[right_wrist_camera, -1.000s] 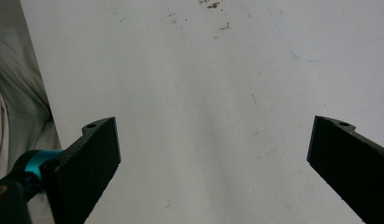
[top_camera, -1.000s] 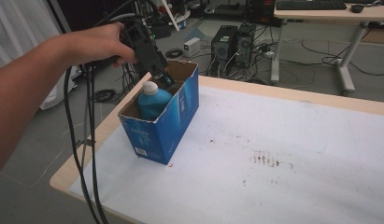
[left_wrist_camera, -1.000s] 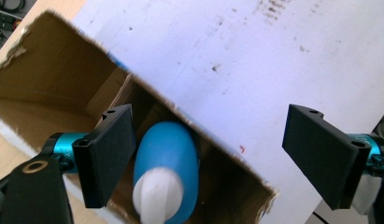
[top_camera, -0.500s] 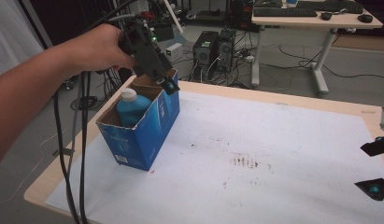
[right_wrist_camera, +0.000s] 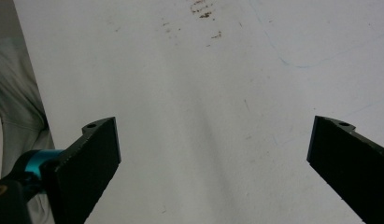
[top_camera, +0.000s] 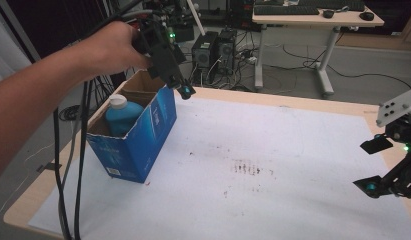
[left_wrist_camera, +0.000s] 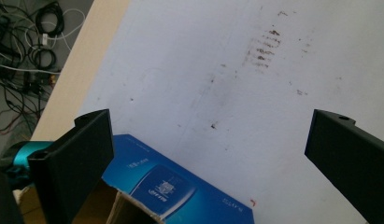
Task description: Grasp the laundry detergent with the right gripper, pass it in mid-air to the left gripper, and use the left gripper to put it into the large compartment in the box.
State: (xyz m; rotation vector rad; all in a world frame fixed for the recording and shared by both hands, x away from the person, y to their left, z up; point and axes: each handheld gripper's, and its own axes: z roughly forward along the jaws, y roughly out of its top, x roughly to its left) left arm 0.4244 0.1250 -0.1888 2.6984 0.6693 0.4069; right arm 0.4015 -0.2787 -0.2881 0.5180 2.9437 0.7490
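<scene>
On the tabletop (top_camera: 293, 165), near its left edge, an open blue carton (top_camera: 135, 137) is seen standing slightly tilted, flaps up. Inside it, upright, a blue bottle w/ white cap (top_camera: 120, 114) is lodged; cap approx. level w/ the carton rim. Placement of bottle into carton is judged complete. The white sheet on the tabletop is marked w/ brown stains (top_camera: 250, 167) at centre; nothing else is seen lying on it.

Above the carton's far corner, the left gripper (top_camera: 184, 90) is held in the person's left hand (top_camera: 115, 47), clear of bottle and carton. Its fingers have just been opening and are spread wide; nothing is seen between them in the left gripper view, just carton edge and sheet below.

At the right edge, the right gripper (top_camera: 375, 165) is held low over the sheet, fingers spread, nothing gripped.

Remaining, as judged: withdrawal of left gripper; poss. closing of flaps.
</scene>
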